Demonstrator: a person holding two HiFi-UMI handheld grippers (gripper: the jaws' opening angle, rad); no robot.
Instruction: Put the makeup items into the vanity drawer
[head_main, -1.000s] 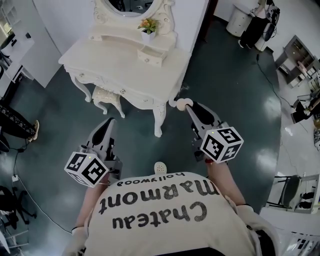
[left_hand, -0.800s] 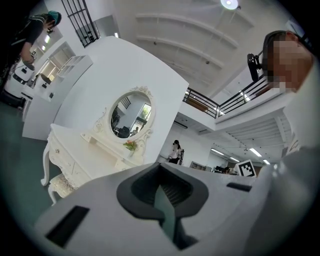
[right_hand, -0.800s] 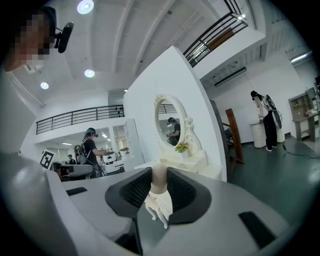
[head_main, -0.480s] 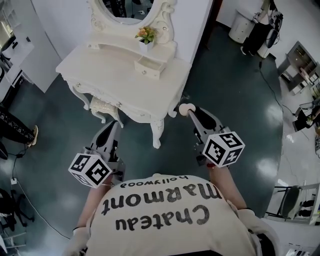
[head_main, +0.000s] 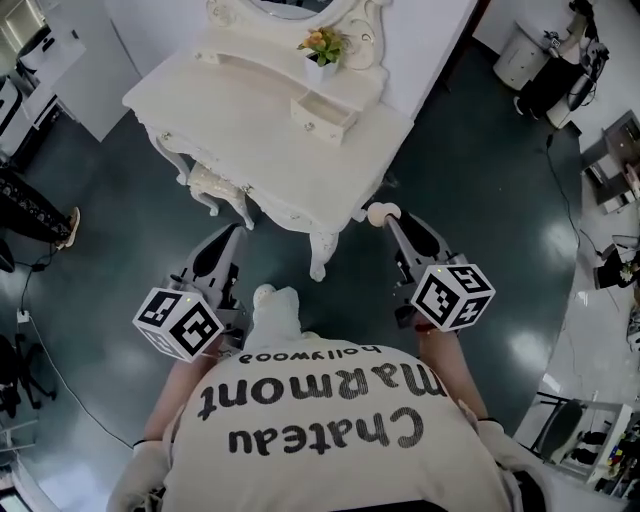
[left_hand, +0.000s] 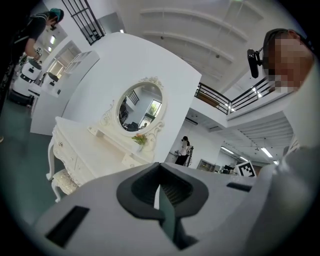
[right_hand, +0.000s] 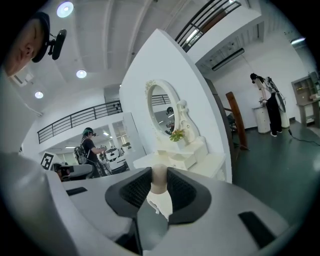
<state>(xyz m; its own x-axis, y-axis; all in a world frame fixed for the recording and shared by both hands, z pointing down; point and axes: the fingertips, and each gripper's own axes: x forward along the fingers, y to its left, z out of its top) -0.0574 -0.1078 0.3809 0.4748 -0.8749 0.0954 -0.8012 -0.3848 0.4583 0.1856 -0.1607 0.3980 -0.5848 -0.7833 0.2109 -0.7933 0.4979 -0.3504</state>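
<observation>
The right claw (right_hand: 159, 175) grasps a makeup sponge (head_main: 380, 212) between its tips, in the air near the white desk's (head_main: 250, 110) corner. The sponge is pale beige and rounded. The left claw (left_hand: 160, 172) is clenched, empty.

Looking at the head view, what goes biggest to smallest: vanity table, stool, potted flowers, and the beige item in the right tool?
1. Vanity table, by far.
2. Stool, partly hidden under the table.
3. Potted flowers, close to the stool's visible part.
4. Beige makeup item, smallest though nearest the camera.
</observation>
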